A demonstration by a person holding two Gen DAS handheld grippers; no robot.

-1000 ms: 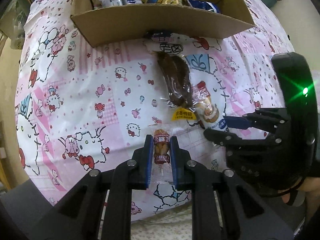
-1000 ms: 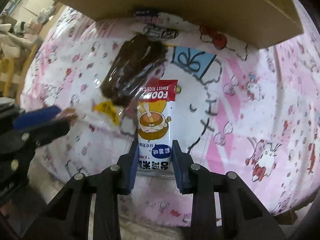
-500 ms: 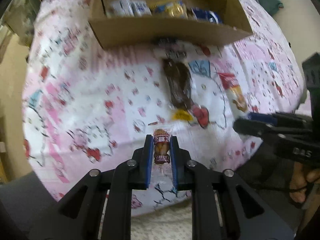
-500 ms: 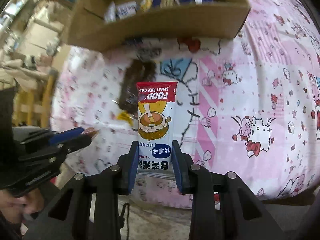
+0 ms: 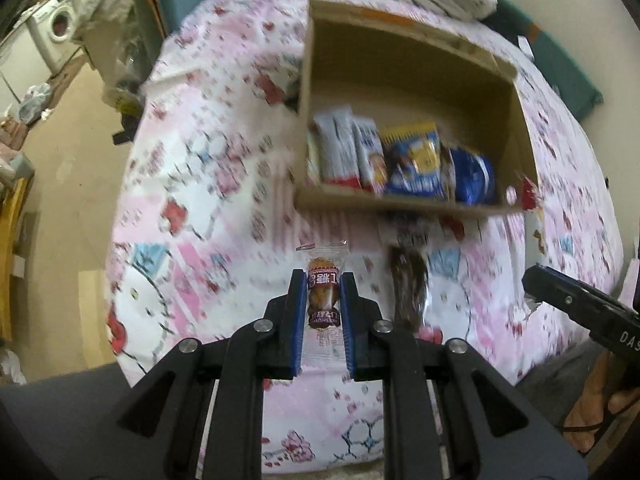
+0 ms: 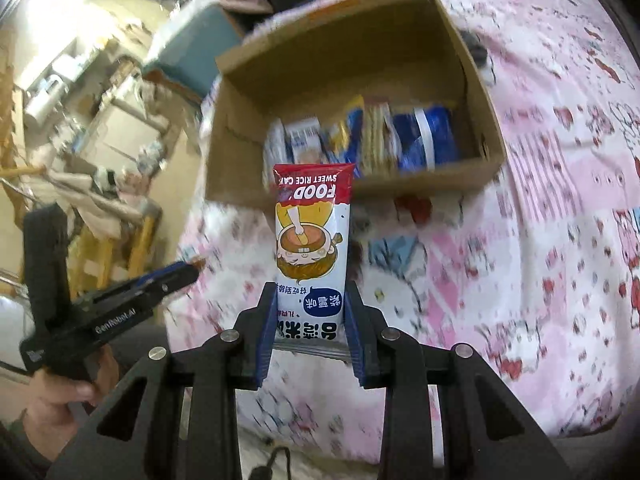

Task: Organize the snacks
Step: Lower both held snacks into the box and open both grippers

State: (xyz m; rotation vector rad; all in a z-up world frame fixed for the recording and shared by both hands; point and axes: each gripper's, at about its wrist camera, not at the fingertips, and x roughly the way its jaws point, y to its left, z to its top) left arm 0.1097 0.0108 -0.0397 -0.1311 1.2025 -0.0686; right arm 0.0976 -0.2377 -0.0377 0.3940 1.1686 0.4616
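A small clear-wrapped snack (image 5: 323,300) with a brown label is pinched between the jaws of the left gripper (image 5: 323,280) and is held above the pink cartoon-print bedspread (image 5: 192,208). A tall sweet rice cake packet (image 6: 311,248), red at its top edge, is clamped by its lower end between the jaws of the right gripper (image 6: 311,296), its upper end seen against the near wall of the cardboard box (image 6: 472,184). Inside the box, blue and white snack packets (image 5: 400,160) are stood in a row against the near wall. A dark brown wrapped snack (image 5: 408,284) is seen lying on the bedspread just in front of the box.
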